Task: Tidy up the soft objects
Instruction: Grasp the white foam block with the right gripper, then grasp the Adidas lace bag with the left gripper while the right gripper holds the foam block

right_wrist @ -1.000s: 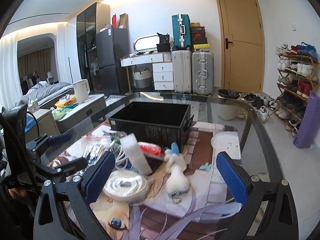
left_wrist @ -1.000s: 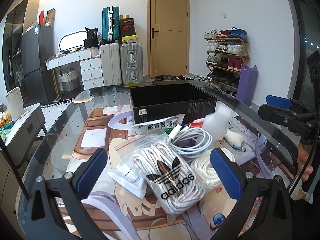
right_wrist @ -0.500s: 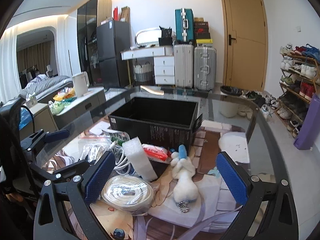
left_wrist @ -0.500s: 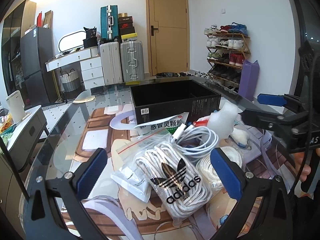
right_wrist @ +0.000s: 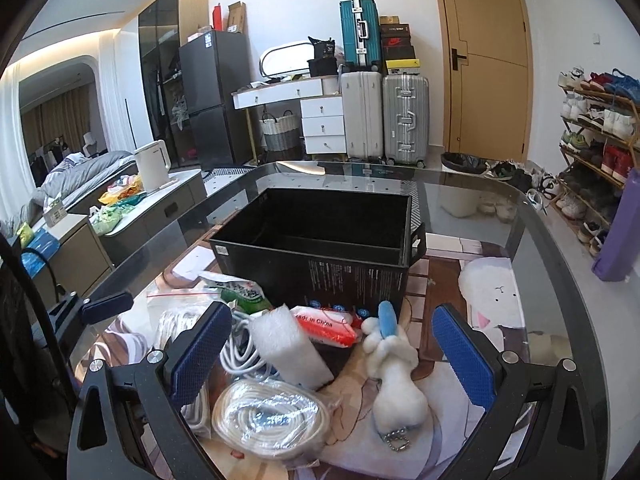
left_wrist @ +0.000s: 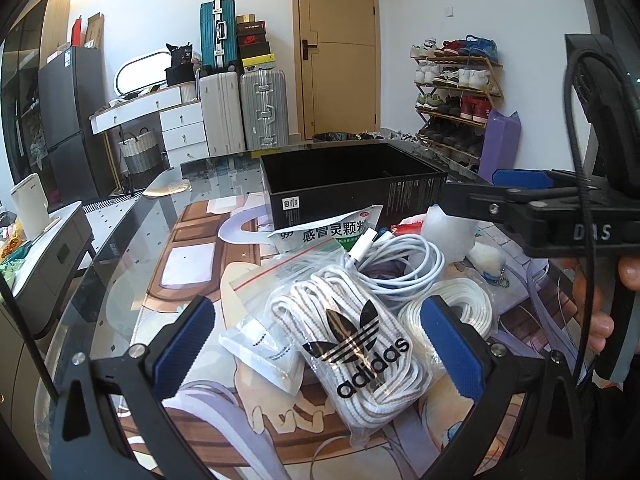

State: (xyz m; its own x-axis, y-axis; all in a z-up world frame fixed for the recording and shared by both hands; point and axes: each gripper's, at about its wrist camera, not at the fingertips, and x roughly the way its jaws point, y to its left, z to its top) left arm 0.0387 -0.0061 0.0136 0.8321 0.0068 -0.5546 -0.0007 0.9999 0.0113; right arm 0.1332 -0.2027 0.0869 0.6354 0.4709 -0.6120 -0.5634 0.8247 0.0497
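A pile of soft items lies on the glass table before an open black box, also in the right wrist view. My left gripper is open and empty above a clear bag of white laces marked adidas. Beside it lie a coiled white cable, a bagged white cord coil and a green-and-white sachet. My right gripper is open and empty over a white foam block, a white plush keychain, a red-and-white packet and the cord coil.
The table has a printed mat under the glass and curved edges to the left and right. Beyond it stand suitcases, a white dresser, a shoe rack and a low cabinet with a kettle.
Both grippers have moved forward toward the pile, and the right gripper has dropped lower over the foam block and plush. The right gripper now reaches further into the left wrist view.
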